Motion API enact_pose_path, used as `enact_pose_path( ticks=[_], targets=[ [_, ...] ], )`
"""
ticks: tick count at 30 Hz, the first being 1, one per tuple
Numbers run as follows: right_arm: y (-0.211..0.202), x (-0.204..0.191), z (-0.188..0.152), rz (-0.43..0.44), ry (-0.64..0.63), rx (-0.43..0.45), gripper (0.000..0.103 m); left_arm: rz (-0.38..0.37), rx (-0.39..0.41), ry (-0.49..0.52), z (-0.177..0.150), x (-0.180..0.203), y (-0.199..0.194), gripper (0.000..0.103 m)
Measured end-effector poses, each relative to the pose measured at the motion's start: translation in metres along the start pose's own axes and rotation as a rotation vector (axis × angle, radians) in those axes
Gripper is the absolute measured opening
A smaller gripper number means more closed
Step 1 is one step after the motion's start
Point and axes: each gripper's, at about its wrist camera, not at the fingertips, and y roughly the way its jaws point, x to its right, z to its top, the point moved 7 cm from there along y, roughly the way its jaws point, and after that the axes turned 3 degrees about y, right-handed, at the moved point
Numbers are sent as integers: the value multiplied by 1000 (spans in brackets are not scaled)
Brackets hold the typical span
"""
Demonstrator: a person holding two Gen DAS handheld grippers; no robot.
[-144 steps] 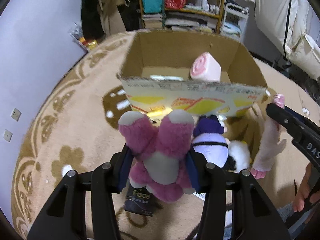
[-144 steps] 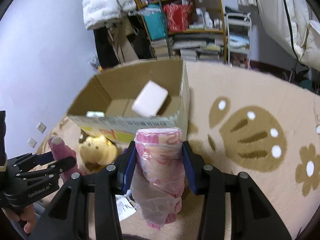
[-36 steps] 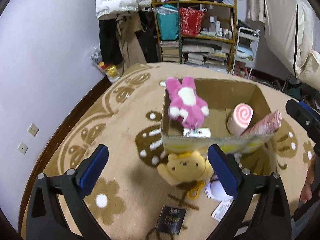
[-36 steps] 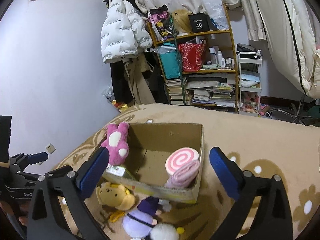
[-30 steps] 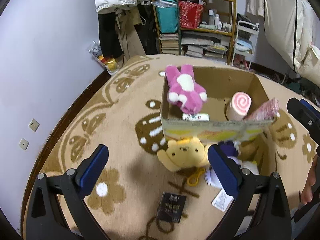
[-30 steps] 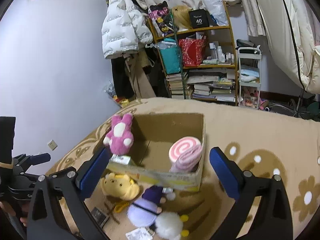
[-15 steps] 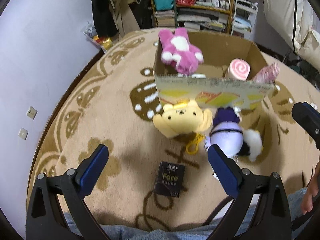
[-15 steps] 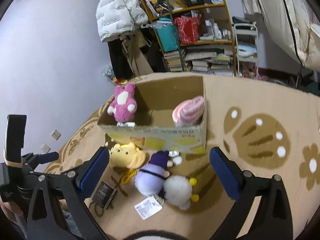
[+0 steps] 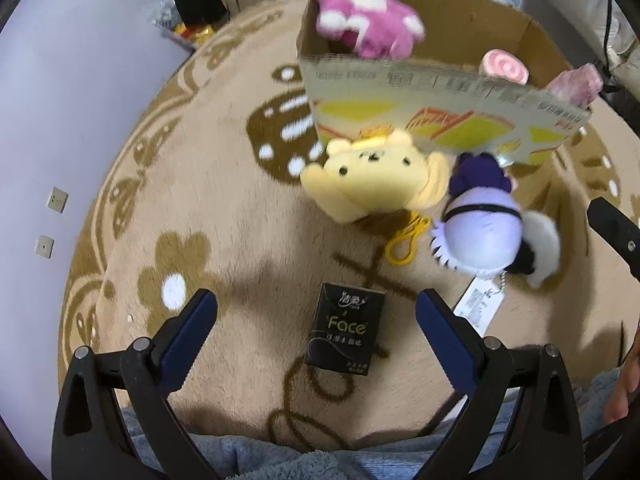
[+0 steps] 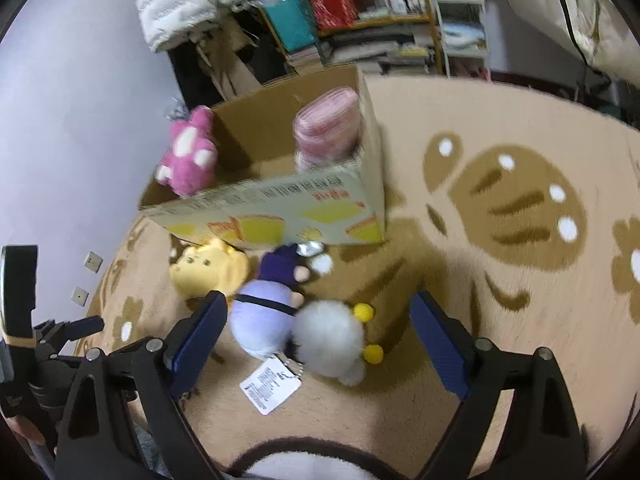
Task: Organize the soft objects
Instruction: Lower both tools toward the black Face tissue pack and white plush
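A cardboard box stands on the rug. A pink plush rabbit hangs over its left corner, and a pink swirl roll and a pink rolled towel sit inside. In front of the box lie a yellow bear plush and a lilac and white plush. A black tissue pack lies nearest. My left gripper is open above the tissue pack. My right gripper is open above the lilac plush.
The beige rug with brown patterns covers the floor. Cluttered shelves and a white jacket stand behind the box. A lilac wall with sockets is on the left. The person's blue-clothed legs are at the bottom.
Both grippers let go of the pink rabbit and the rolled towel, which now rest in the box. Both open grippers have drawn back and dropped low over the toys on the rug.
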Motion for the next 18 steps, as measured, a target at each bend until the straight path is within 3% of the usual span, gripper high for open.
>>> enact_pose_path(
  ticks=[9,18],
  targets=[
    [32,18,-12,-34,62,-112,86,4,-104,-4,-5,-1,33,99],
    [58,25,-22,-51,64,-196,86,9,-191,3,-12,2,59,99]
  ],
)
